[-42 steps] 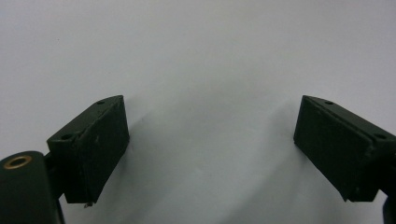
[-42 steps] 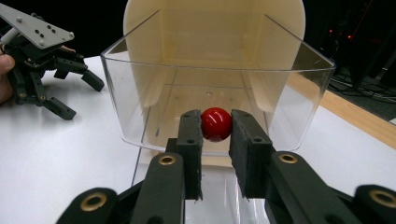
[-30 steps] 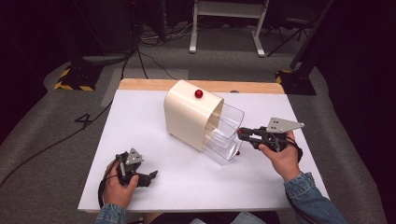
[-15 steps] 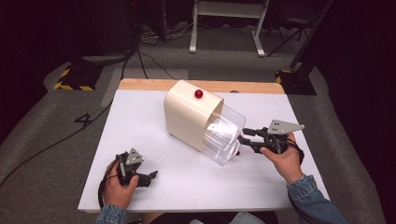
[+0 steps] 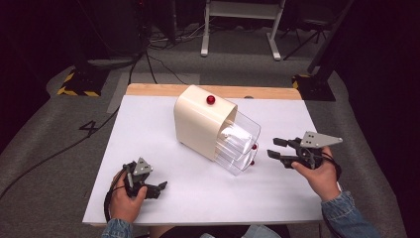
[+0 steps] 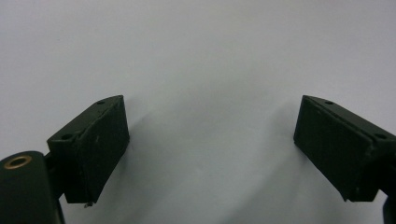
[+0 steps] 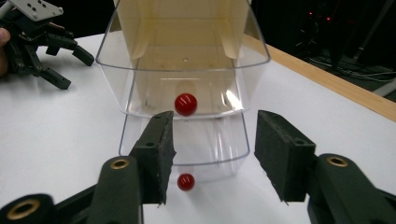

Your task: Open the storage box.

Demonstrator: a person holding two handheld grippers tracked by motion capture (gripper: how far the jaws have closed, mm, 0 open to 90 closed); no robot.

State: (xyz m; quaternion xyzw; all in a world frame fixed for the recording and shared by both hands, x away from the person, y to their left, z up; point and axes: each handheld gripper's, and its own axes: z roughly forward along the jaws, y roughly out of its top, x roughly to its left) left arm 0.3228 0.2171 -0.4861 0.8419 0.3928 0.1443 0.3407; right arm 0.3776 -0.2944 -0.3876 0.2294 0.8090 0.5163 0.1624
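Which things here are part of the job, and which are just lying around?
Part of the job:
- drawer unit
- upper clear drawer, pulled out
- lower clear drawer, pulled out
- red knobs
- right gripper, jaws just opened, off the drawers

Lying about:
- left gripper, open, idle on the table
- floor cables
- metal stand

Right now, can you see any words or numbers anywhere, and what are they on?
"4" – a big dark number marked on the grey floor, left of the white table.
No words or labels can be read on the cream drawer box, its clear drawers or either tool.
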